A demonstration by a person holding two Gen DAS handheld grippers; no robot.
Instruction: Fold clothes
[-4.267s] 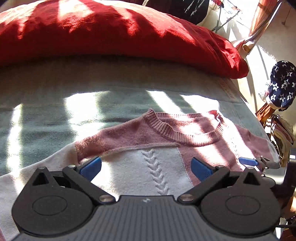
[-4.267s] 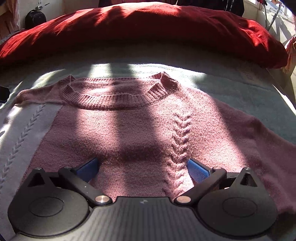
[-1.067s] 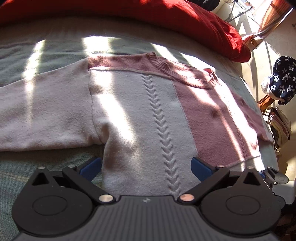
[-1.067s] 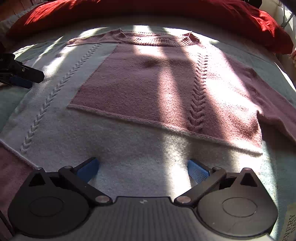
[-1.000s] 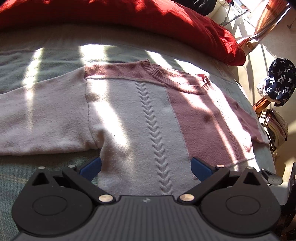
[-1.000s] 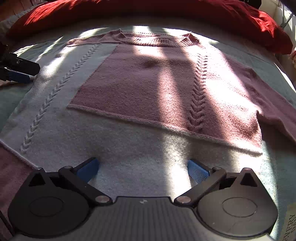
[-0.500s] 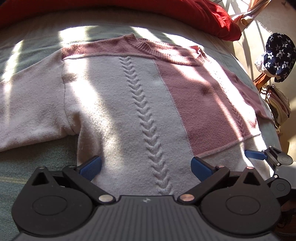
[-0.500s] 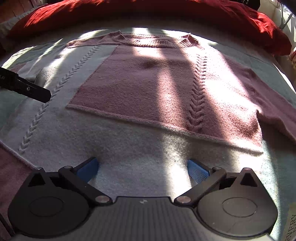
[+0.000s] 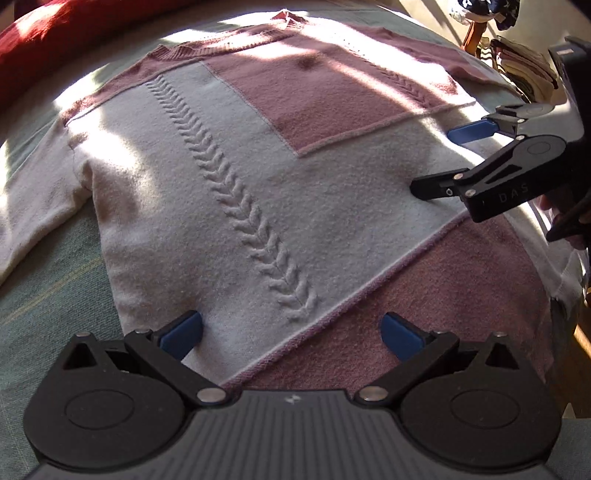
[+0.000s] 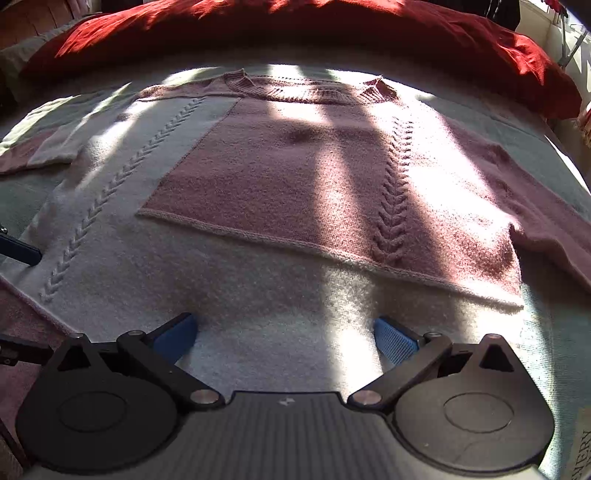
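Left wrist view sits low and close over the hem corner of the sweater (image 9: pixel 258 192), looking diagonally up across it toward the collar, with the right gripper (image 9: pixel 436 162) poking in at its right edge. Right wrist view hangs near the hem too, facing straight up the sweater (image 10: pixel 295 177) to the red pillow (image 10: pixel 332 33). Both share the sweater's pale middle and pink panel.

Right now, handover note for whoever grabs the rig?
Left gripper: open, holds nothing, low over the sweater's hem end.
Right gripper: open, holds nothing, over the cream lower panel.
Sweater lies flat, front up, on the green bedspread, collar toward the red pillow, both sleeves spread out.
Done: laid out flat. Left: every fold.
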